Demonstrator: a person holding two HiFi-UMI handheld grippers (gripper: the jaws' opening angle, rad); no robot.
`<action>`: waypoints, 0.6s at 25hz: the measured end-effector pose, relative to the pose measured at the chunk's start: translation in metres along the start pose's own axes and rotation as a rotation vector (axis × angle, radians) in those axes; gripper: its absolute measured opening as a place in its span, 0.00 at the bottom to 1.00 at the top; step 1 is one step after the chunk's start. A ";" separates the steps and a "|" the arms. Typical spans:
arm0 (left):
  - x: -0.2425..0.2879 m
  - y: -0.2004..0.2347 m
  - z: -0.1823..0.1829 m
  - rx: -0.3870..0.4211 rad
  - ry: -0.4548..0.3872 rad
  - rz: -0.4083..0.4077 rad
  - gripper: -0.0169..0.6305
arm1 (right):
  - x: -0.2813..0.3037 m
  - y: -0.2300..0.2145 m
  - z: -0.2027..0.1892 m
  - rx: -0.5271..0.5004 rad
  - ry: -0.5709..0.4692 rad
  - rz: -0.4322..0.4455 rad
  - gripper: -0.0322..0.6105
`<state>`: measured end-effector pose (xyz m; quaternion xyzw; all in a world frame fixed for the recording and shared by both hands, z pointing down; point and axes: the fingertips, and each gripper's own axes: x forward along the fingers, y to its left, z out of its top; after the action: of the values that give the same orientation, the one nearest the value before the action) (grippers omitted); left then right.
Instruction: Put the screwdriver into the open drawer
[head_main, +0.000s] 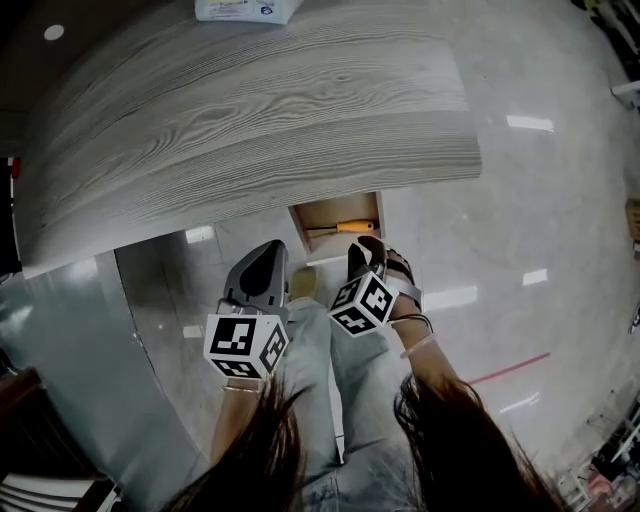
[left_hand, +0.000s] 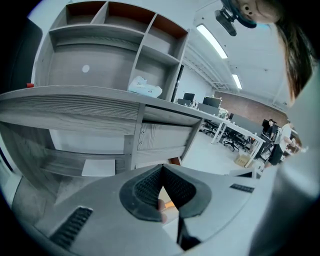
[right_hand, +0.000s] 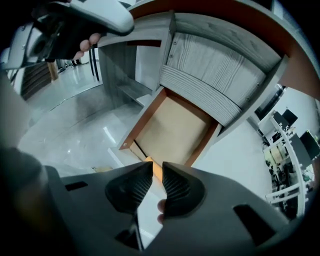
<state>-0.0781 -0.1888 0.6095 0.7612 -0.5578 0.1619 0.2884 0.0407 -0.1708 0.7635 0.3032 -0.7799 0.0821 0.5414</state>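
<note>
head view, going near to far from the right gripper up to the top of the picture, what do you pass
right gripper, screwdriver between its jaws → open drawer → grey wood-grain desk top → white packet at the far edge

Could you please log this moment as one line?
right tool: shut on screwdriver | at open drawer, not released | left tool: shut, empty

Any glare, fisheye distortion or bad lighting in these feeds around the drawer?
Head view: fisheye bows the grey wood-grain desktop; light glare streaks the glossy floor; orange-handled screwdriver small but sharp. Right gripper view: open wooden drawer evenly lit. Left gripper view: white ceiling strip lights blown out.
</note>
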 end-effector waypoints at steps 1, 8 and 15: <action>0.000 -0.001 0.000 -0.005 0.003 0.000 0.04 | -0.005 -0.001 0.002 0.015 -0.005 -0.003 0.17; -0.006 -0.013 0.004 -0.015 0.014 0.010 0.04 | -0.039 -0.007 0.010 0.098 -0.031 -0.026 0.16; -0.016 -0.030 0.005 -0.022 0.031 0.016 0.04 | -0.067 -0.013 0.019 0.154 -0.059 -0.034 0.15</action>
<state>-0.0551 -0.1739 0.5886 0.7510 -0.5610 0.1697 0.3042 0.0484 -0.1646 0.6935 0.3595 -0.7817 0.1237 0.4944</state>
